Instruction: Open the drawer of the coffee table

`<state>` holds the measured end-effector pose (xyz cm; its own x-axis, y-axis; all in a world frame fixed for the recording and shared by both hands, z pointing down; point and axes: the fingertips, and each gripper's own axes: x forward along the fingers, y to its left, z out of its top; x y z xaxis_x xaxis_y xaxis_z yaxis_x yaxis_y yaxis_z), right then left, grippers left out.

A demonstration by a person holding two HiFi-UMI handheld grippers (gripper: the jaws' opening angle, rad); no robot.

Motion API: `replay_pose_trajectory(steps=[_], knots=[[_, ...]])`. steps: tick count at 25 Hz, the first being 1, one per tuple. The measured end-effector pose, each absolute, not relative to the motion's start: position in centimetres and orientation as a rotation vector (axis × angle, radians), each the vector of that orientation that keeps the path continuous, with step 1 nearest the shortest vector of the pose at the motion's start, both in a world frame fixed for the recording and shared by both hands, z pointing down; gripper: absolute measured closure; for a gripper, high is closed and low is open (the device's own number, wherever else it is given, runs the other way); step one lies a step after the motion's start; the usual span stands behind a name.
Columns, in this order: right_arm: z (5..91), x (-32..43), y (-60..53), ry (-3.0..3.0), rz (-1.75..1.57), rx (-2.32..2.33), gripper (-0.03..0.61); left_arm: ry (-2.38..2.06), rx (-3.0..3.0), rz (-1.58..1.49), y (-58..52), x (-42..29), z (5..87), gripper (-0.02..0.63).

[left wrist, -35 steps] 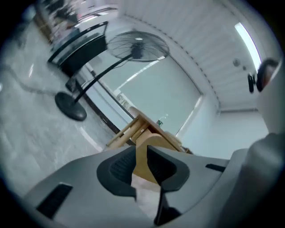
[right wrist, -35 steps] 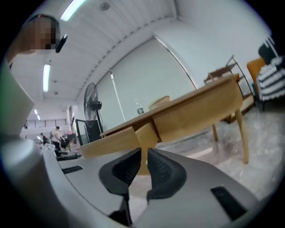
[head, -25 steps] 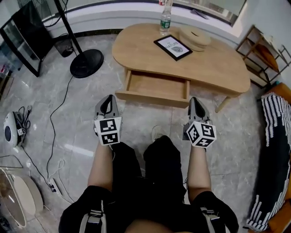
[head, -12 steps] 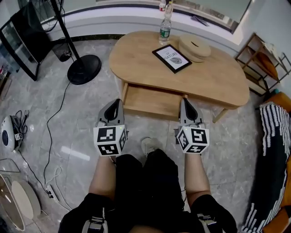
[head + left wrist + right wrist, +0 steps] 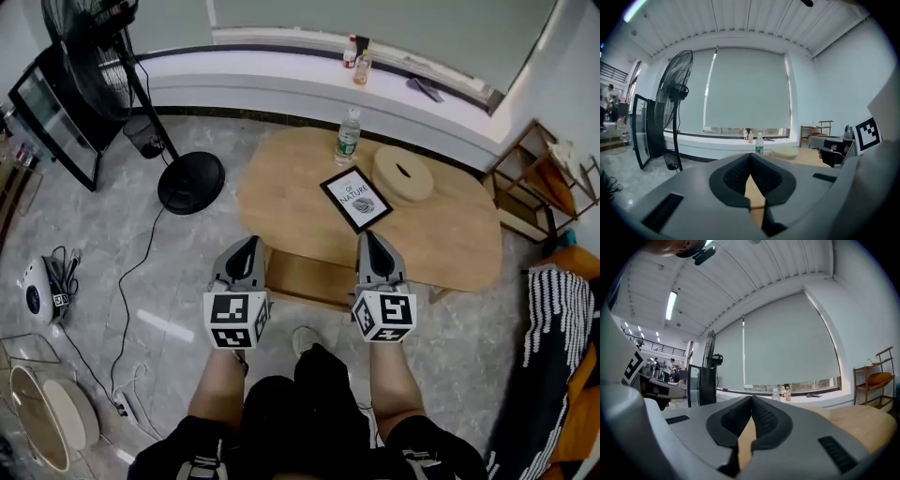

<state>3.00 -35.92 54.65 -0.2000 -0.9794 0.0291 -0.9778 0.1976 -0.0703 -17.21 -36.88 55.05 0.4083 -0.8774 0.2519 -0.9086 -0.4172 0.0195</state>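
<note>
Step in hand: judged complete or at its close; the drawer (image 5: 305,278) stands pulled out from under the near edge of the surface (image 5: 441,234), its pale wooden floor showing below that edge.

Left tool (image 5: 251,244): closed, pads meeting at the tip, nothing between them; it is held off the near edge of the surface, over the drawer's left end. Right tool (image 5: 367,237): likewise closed and empty, over the drawer's right end; neither appears to touch the drawer.

Next move, as a judgement: little is called for beyond keeping both tools clear; should fuller opening be wanted, one tool needs lowering to the drawer front and a pull away from the surface.

Hidden or unclear: both ends of the drawer are covered by the tools in the head view; no handle can be made out; how far the drawer stands out cannot be settled; what shows of its inside looks bare. Both gripper views look level across the surface toward the window and show no drawer. On the surface, well behind the drawer, stand a bottle (image 5: 348,137), a framed card (image 5: 356,199) and a round wooden box (image 5: 403,174).
</note>
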Motion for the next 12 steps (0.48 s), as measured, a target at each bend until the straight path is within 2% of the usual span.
replay_pose_trajectory(steps=[6, 12], knots=[[33.7, 2.6, -35.4, 2.415, -0.183, -1.967, 0.565, -1.526, 2.490, 0.316, -36.9, -16.3, 34.1, 0.594], [15.7, 5.9, -36.3, 2.398, -0.127, -1.950, 0.565, -1.494, 2.587, 0.333, -38.5, -11.3, 16.7, 0.594]])
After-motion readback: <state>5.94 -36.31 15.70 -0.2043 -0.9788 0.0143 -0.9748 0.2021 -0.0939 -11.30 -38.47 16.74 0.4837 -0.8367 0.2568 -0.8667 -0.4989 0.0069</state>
